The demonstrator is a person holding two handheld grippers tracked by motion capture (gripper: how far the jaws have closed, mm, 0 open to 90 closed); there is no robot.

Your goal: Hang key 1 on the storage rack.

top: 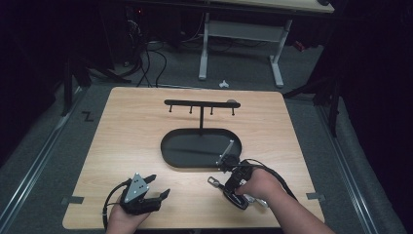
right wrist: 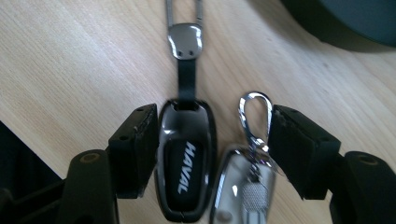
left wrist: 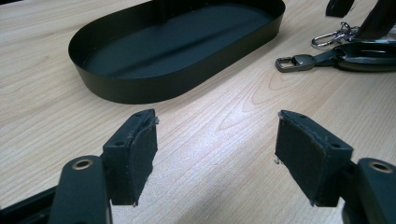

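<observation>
Item 1: surface (top: 122, 146). Light wood top, seen whole from the high view, with grey floor around it.

Item 2: tray (top: 195, 148). Black, oval, low-walled, at the middle of the surface. A thin post rises from its far side and carries a black bar (top: 202, 103) with small hooks hanging under it. In the left gripper view the tray (left wrist: 140, 88) lies beyond the jaws, its inside bare as far as can be seen.

Item 3: key fob (right wrist: 187, 163). Glossy black, lettered HAVAL in white, lying flat on the surface near and right of the tray. A short black strap runs from its far end to a metal buckle (right wrist: 185, 41). In the high view the buckle (top: 213, 182) points left, away from the hand.

Item 4: second fob (right wrist: 243, 186). Chrome-coloured, just beside the black one on its right, with a silver clip (right wrist: 254, 116) at its far end.

Item 5: right gripper (right wrist: 212, 144). Held low over the surface, near right. Jaws apart, with both fobs between them; the left pad sits just beside the black fob, the right pad close to the clip. Whether either pad presses cannot be told.

Item 6: left gripper (left wrist: 215, 149). Near left on the surface, in the person's hand (top: 127, 217). Jaws wide apart, bare wood between them.
</observation>
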